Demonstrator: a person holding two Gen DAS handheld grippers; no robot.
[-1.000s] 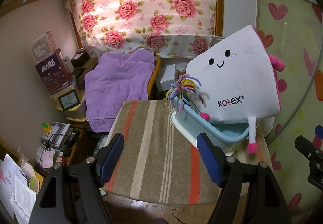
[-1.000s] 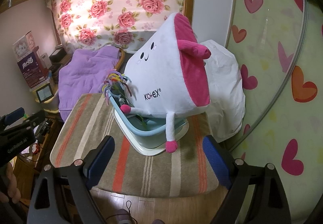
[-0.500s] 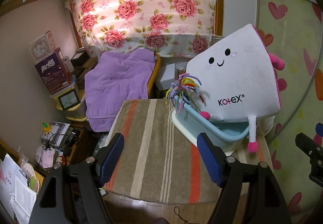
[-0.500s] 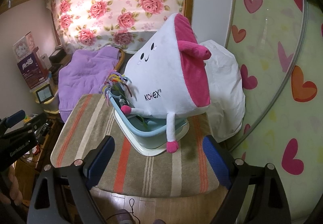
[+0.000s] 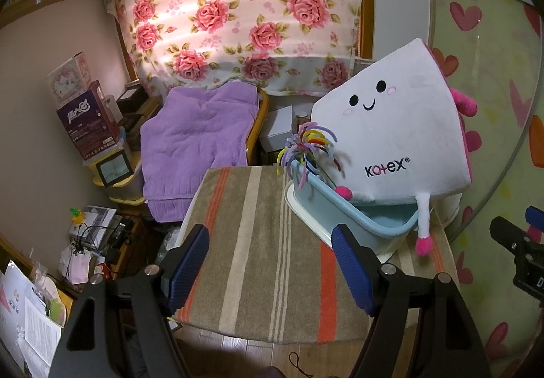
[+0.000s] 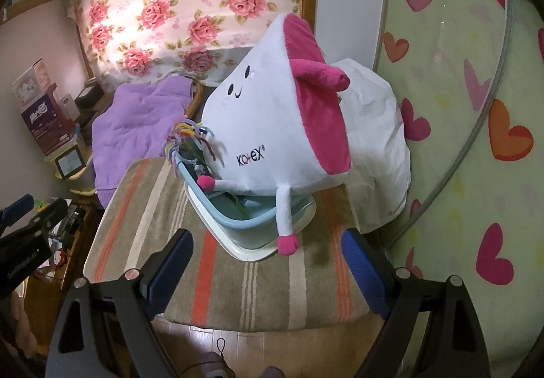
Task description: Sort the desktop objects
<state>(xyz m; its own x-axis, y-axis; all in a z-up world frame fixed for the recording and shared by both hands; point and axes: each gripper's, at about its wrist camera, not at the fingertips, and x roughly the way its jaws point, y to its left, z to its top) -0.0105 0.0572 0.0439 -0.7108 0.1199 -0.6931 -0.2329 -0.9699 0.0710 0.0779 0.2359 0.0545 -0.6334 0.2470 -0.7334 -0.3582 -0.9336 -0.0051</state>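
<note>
A white and pink plush toy with a smiling face leans into a light blue basket. The basket stands on a cream tray on the striped cloth of a small table. A bunch of coloured pipe cleaners sticks out of the basket's far left corner. My left gripper is open above the near part of the cloth, with nothing between its blue pads. My right gripper is open too, empty, in front of the tray.
A purple blanket hangs over a chair behind the table. Boxes and a cluttered low shelf stand at the left. A white bag sits behind the plush, against a heart-patterned panel.
</note>
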